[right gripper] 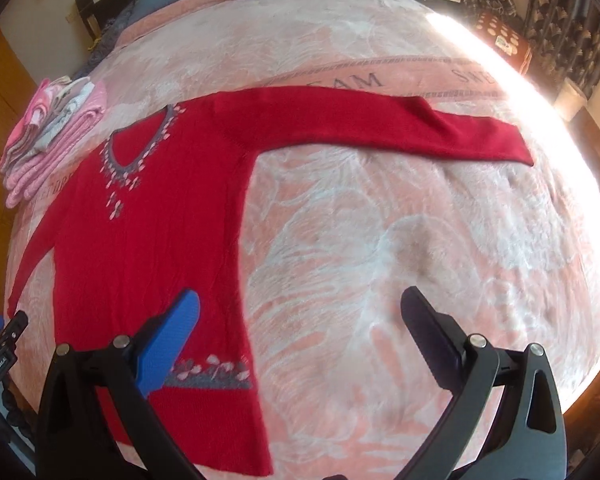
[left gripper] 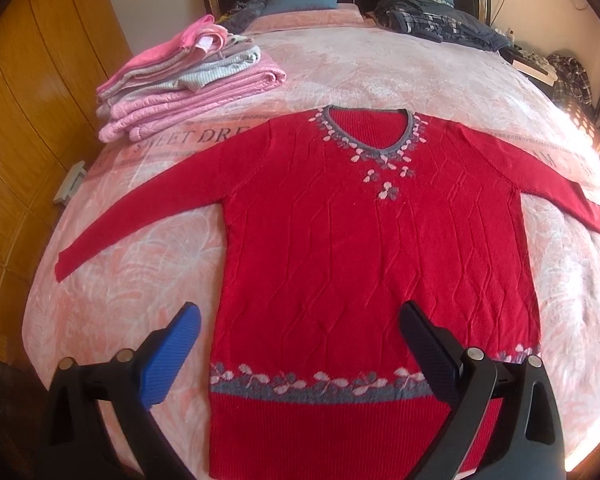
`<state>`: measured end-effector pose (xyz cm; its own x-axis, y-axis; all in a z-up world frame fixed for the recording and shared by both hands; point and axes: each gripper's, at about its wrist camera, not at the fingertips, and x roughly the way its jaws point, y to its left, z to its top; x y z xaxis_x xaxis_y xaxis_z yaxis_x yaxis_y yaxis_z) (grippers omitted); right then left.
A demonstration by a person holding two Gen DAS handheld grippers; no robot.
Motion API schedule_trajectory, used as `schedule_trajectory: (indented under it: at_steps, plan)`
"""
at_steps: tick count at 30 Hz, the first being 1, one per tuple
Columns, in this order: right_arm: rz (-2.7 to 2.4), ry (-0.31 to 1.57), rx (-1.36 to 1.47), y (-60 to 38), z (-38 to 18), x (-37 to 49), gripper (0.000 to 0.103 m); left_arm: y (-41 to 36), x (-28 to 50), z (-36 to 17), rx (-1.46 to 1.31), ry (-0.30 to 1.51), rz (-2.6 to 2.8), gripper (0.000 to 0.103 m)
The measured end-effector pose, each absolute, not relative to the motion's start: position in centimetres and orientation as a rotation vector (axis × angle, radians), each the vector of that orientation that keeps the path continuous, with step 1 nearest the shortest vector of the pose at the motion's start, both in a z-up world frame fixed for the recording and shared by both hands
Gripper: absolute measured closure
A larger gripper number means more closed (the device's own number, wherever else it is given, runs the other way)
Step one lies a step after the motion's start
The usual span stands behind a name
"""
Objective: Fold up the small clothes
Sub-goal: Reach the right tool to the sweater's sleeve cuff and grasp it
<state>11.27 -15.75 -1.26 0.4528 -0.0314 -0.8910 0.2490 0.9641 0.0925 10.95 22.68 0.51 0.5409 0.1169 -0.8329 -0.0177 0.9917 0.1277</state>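
red sweater (left gripper: 340, 248) flat on bed (left gripper: 420, 80) | left tool (left gripper: 300, 320) spread above hem

Sweater (left gripper: 340, 240) flat on bed (left gripper: 420, 80)

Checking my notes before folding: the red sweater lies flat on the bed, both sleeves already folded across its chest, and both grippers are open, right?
Not quite: the left wrist view shows the red sweater with both sleeves spread outward, not folded. It lies flat on the bed; both grippers are open.
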Motion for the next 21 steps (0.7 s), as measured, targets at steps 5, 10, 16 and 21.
schedule_trajectory:
  at_steps: [5,10,16,21]
  plan:
    - [-0.181,1.131,0.384,-28.4,-3.3,16.7,0.004,18.4,17.1,0.0,0.099,0.988,0.033,0.004]
    - [-0.259,1.1,0.514,-38.9,-6.2,19.0,0.004,13.7,22.3,-1.3,0.026,0.989,-0.023,0.004]
    - [-0.34,1.127,0.522,-47.3,-9.8,20.2,0.004,8.5,26.1,-3.1,0.049,0.948,-0.058,0.004]
    - [-0.371,1.148,0.585,-51.5,-13.4,20.3,0.006,7.6,28.6,-5.1,0.037,0.965,-0.047,0.004]
